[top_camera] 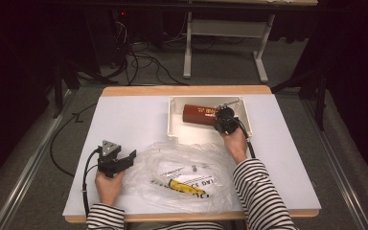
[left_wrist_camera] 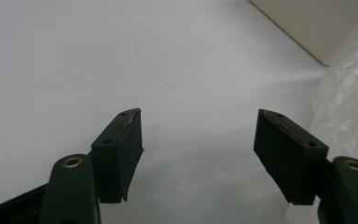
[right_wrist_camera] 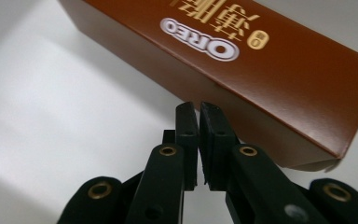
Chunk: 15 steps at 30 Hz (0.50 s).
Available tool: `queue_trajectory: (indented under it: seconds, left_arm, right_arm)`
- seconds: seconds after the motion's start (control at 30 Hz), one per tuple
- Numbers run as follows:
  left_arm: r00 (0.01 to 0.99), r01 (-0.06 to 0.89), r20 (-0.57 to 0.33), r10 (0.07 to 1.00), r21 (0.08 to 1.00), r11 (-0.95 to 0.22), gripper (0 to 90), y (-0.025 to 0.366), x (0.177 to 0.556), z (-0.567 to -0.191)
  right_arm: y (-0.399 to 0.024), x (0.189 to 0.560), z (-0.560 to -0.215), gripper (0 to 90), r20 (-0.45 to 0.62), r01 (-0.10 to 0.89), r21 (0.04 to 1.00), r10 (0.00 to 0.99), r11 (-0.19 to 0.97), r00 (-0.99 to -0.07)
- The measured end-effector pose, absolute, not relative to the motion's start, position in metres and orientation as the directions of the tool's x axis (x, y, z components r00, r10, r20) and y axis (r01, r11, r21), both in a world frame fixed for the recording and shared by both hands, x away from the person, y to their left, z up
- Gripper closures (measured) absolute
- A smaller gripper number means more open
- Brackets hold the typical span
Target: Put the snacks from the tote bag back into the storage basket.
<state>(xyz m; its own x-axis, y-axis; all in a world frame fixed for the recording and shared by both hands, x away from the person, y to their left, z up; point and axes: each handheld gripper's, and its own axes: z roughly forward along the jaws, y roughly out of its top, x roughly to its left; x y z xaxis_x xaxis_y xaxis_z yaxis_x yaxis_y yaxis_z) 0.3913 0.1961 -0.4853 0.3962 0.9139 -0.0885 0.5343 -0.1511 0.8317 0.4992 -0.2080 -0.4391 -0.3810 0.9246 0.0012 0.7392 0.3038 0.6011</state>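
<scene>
A brown Oreo box [top_camera: 199, 114] lies in the white tray [top_camera: 172, 120] at the back of the table. My right gripper [top_camera: 223, 117] reaches into the tray at the box's right end. In the right gripper view its jaws [right_wrist_camera: 198, 107] stand all but together, with just a thin slit and nothing between them, and the Oreo box [right_wrist_camera: 261, 70] lies right behind their tips. My left gripper [top_camera: 129, 160] rests at the front left of the table. Its jaws [left_wrist_camera: 198, 116] stand wide apart over bare white tabletop, holding nothing.
A crumpled clear plastic bag [top_camera: 182, 172] lies at the front middle between my forearms, with printed paper and a yellow packet [top_camera: 184, 187] inside. Its edge [left_wrist_camera: 349, 107] shows right of the left gripper's jaws, and the tray's corner [left_wrist_camera: 317, 28] farther off. Bare table lies left of the tray.
</scene>
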Motion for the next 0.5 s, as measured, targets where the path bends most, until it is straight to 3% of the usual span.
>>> queue_trajectory:
  seconds: [0.37, 0.5]
  left_arm:
    - [0.404, 0.550, -0.081, 0.911, 0.818, -0.171, 32.8, 0.194, 0.394, -0.486]
    - [0.406, 0.552, -0.078, 0.910, 0.815, -0.177, 32.9, 0.194, 0.394, -0.486]
  right_arm:
    - [-0.216, 0.480, -0.431, 78.0, 0.091, 0.653, 0.700, 0.871, 0.289, -0.483]
    - [-0.219, 0.472, -0.427, 75.9, 0.069, 0.632, 0.707, 0.859, 0.316, -0.507]
